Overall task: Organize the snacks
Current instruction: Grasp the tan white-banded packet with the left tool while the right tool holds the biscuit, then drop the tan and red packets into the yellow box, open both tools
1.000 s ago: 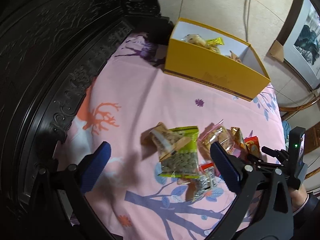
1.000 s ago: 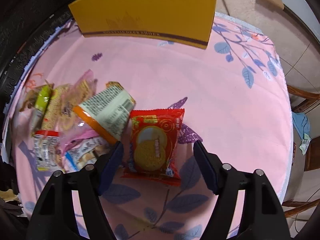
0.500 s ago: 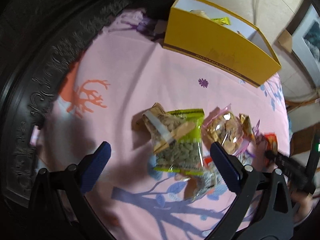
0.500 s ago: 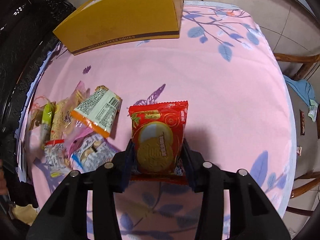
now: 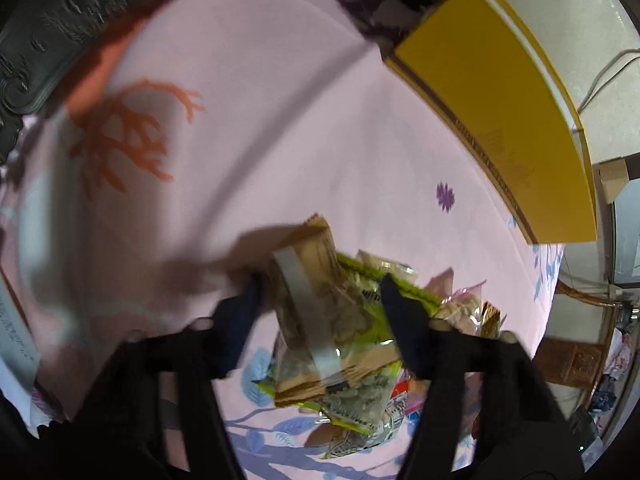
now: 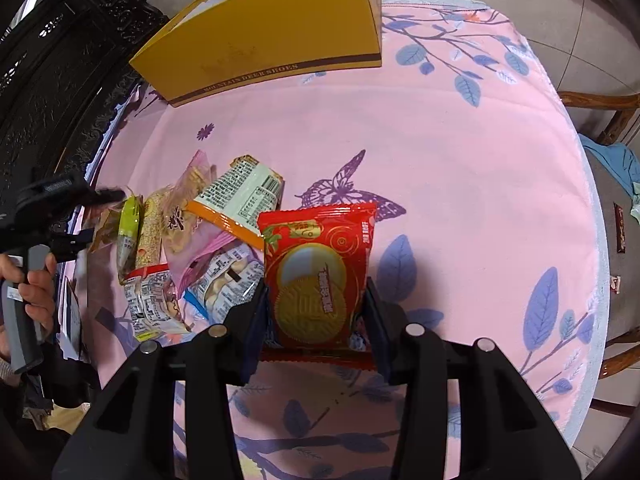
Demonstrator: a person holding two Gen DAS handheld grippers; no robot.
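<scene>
Since a second ago the left gripper [image 5: 320,312] has dropped onto the snack pile, and its jaws are closing around the tan packet [image 5: 320,312] atop the green packet [image 5: 372,344], though contact is blurred; the right gripper [image 6: 316,312] now clamps the red biscuit packet [image 6: 318,272], lifted off the pink tablecloth [image 6: 460,168]; the yellow box [image 6: 272,32] stands at twelve o'clock.
</scene>
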